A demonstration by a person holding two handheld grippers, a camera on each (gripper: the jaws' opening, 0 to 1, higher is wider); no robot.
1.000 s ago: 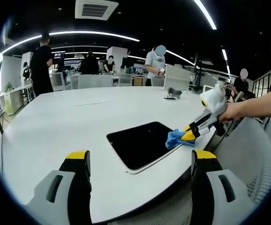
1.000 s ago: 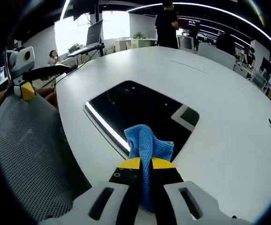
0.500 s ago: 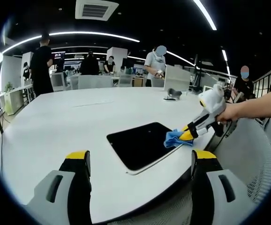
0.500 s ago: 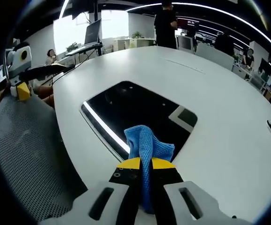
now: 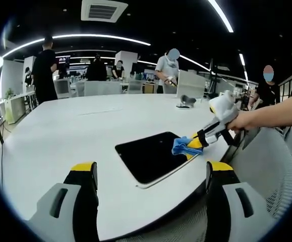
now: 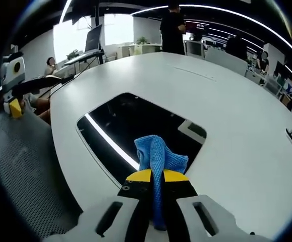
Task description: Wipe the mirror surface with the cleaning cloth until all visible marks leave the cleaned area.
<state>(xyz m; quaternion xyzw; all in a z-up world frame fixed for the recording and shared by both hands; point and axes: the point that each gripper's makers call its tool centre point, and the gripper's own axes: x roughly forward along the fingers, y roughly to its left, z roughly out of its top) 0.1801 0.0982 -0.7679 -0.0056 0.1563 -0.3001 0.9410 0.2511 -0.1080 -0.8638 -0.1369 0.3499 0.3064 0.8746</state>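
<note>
A dark rectangular mirror (image 5: 153, 155) (image 6: 135, 123) lies flat on the white table near its edge. A blue cleaning cloth (image 5: 182, 145) (image 6: 158, 156) rests on the mirror's near corner, pinched between the yellow-tipped jaws of my right gripper (image 6: 155, 176) (image 5: 195, 143), which a hand holds. My left gripper (image 5: 151, 169) hovers in front of the table edge, short of the mirror, its two jaws wide apart with nothing between them. The mirror reflects ceiling light strips.
The white table (image 5: 75, 126) stretches far behind the mirror. A small grey object (image 5: 187, 101) sits at its far side. Mesh chair backs (image 5: 272, 166) (image 6: 24, 166) stand by the near edge. Several people stand or sit in the background.
My right gripper has slid the blue cloth further onto the mirror, away from its edge. The left gripper has stayed still.
</note>
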